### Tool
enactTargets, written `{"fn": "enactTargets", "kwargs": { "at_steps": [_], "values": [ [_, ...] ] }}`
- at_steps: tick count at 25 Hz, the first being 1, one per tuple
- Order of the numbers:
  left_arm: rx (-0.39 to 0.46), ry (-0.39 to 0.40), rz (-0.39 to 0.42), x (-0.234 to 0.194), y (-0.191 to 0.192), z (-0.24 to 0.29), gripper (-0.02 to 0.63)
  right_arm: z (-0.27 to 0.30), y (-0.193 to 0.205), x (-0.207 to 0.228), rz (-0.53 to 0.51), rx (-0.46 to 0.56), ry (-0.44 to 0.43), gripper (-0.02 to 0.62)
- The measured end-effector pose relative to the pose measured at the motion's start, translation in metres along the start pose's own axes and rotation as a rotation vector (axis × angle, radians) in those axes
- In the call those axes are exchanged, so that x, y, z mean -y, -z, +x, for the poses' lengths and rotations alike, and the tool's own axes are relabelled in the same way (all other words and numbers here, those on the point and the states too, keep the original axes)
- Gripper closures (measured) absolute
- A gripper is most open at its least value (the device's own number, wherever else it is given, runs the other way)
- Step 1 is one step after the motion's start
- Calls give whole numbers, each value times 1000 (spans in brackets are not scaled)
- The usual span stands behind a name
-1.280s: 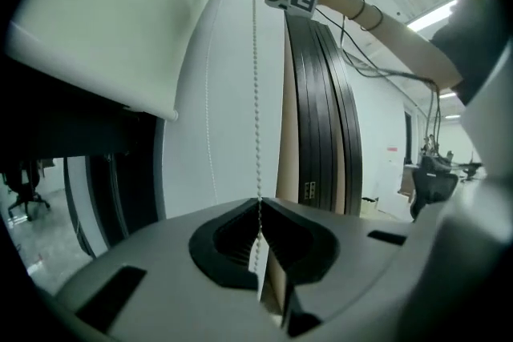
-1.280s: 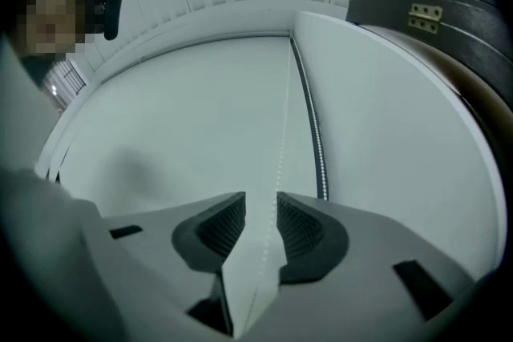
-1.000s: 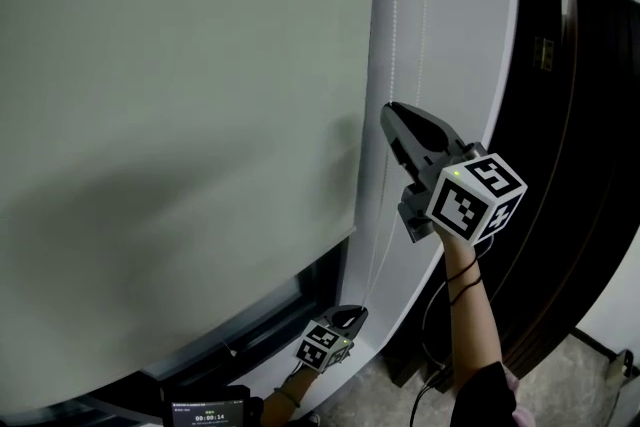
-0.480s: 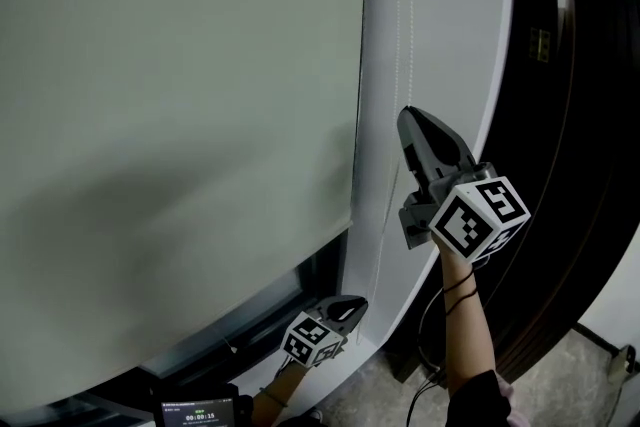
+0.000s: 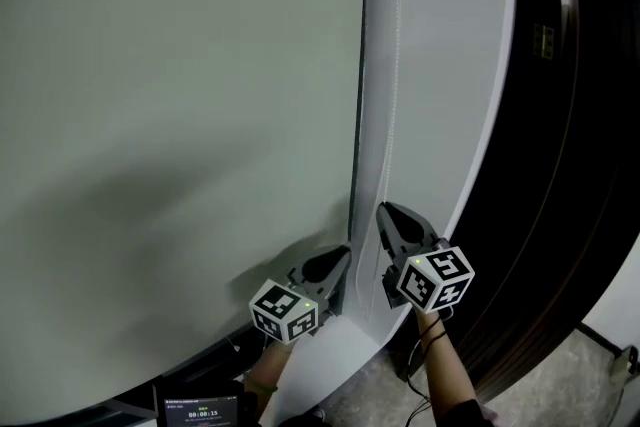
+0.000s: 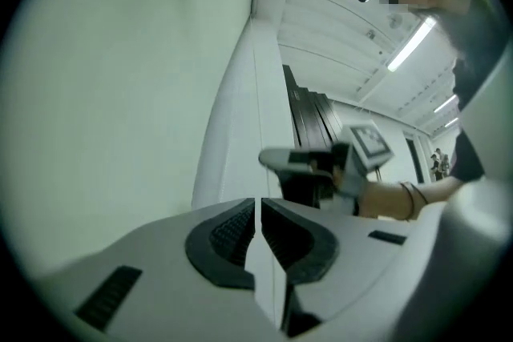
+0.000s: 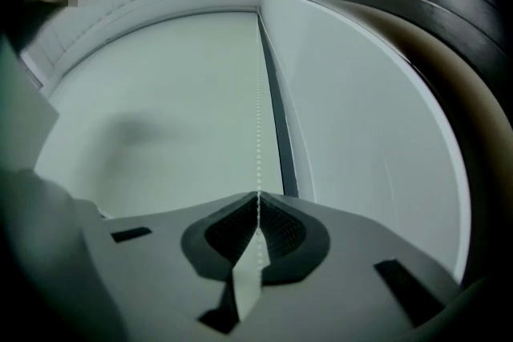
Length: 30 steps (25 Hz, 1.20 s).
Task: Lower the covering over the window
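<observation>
A pale grey-green roller blind (image 5: pixel 180 115) covers nearly all of the window. Only a dark strip (image 5: pixel 225 347) shows under its lower edge. A white bead chain (image 5: pixel 392 65) hangs down the white frame beside it. My right gripper (image 5: pixel 385 213) is low on that chain and shut on it. In the right gripper view the beads (image 7: pixel 258 132) run straight up out of the closed jaws (image 7: pixel 258 208). My left gripper (image 5: pixel 343 253) is just left of it, by the blind's bottom corner. Its jaws (image 6: pixel 258 208) are shut, and I see no chain between them.
The white window frame (image 5: pixel 450 65) curves down the right of the blind. Dark wooden panels (image 5: pixel 570 115) lean against the wall further right. A small timer screen (image 5: pixel 205 410) sits at the bottom edge. Speckled floor (image 5: pixel 560 385) shows at the lower right.
My right gripper has come down the frame from mid-height, shut on the chain. The blind's lower edge has dropped, so less dark window shows. My left gripper has risen slightly.
</observation>
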State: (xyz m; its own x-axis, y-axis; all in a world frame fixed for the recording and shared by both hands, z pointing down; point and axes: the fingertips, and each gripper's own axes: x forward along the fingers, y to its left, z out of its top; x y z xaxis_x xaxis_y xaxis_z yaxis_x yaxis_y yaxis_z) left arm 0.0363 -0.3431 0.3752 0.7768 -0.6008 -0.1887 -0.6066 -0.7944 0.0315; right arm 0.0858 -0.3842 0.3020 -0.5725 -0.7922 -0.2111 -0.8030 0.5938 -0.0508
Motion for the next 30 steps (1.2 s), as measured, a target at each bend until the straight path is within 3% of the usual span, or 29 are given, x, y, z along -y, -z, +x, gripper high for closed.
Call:
{"fn": "enactTargets", "kwargs": {
  "at_steps": [3, 7, 10, 14, 21, 24, 30],
  "values": [
    [48, 20, 29, -5, -36, 11, 587, -10, 53, -6, 58, -59, 8, 580],
    [102, 67, 57, -6, -80, 28, 505, -25, 130, -23, 102, -183, 14, 580],
    [135, 83, 88, -7, -106, 40, 502, -40, 197, -34, 132, -311, 19, 580],
    [146, 112, 129, -3, -131, 53, 502, -62, 256, -47, 218, -389, 32, 580],
    [230, 141, 143, 5, -173, 59, 510, -69, 269, -59, 223, -417, 31, 581],
    [212, 142, 157, 5, -173, 59, 580, -70, 269, -58, 223, -416, 34, 581],
    [276, 142, 39, -4, -175, 50, 598, -69, 270, -63, 229, -419, 29, 581]
  ]
}}
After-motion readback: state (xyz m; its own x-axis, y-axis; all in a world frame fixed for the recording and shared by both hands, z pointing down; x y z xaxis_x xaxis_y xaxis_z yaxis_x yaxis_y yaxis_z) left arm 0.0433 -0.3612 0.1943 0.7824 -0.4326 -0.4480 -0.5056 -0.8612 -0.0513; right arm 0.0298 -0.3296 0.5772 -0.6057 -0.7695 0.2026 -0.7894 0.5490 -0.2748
